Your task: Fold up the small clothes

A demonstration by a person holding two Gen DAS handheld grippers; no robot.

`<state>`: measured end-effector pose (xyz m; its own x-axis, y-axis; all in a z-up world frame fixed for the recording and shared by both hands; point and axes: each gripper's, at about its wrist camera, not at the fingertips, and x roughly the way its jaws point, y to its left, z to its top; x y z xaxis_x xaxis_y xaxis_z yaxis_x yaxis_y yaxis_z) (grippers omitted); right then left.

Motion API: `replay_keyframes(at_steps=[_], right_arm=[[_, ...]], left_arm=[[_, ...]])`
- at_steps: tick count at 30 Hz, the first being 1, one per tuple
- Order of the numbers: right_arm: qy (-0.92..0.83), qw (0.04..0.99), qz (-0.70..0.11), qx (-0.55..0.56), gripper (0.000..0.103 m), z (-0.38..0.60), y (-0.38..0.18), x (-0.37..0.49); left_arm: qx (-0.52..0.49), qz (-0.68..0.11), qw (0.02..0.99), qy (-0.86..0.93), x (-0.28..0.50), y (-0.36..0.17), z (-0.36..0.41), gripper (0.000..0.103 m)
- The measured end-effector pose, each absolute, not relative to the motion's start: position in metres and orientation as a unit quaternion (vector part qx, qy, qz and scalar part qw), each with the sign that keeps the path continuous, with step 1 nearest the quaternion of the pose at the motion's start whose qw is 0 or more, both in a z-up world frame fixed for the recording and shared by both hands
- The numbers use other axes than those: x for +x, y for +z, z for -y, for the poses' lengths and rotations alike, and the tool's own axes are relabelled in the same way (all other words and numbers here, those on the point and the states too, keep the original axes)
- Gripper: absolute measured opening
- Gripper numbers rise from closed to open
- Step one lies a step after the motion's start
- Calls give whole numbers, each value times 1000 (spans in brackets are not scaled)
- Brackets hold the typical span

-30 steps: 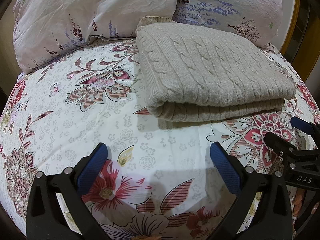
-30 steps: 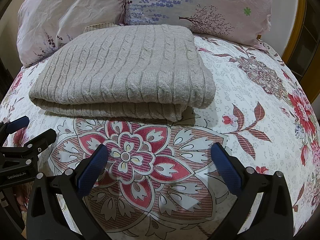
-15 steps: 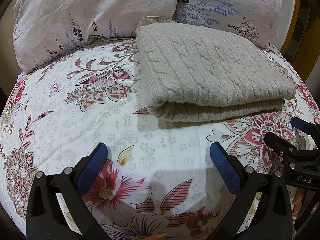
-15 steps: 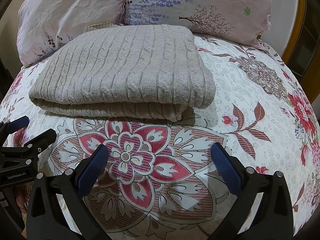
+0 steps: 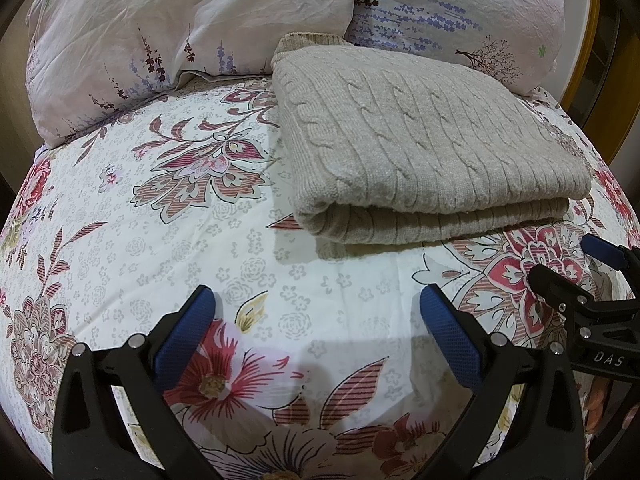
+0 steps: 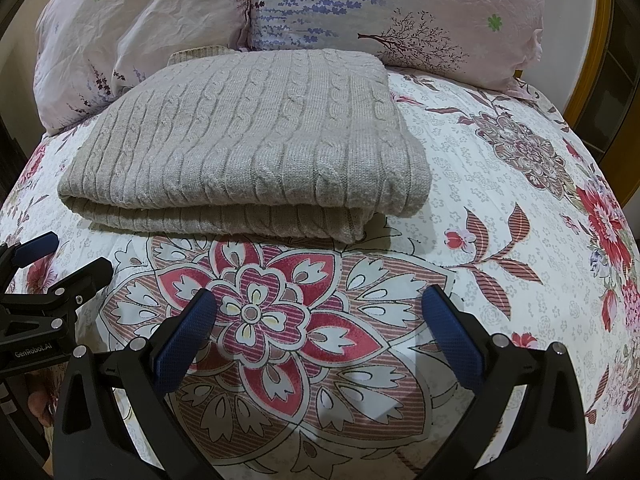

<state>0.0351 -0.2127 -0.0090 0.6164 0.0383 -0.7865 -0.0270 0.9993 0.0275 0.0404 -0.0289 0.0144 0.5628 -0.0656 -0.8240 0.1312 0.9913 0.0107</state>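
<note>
My left gripper and right gripper hover side by side over the near sheet, jaws spread wide, holding nothing. The folded sweater lies farther up the bed, its far edge touching two pillows; neither gripper touches it.

Both wrist views sit low over the floral bedsheet, facing the pillows at the head. Left view looks from the left, right view from the right. Shared: the folded beige sweater and each other's gripper at frame edge.
</note>
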Motion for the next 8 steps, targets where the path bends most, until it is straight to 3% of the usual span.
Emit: replay_keyframes(at_steps=[8], right_arm=[[18,899,-438,7,102,213,-9,35]], left_arm=[[35,-464,883,-56,40,14,29,101]])
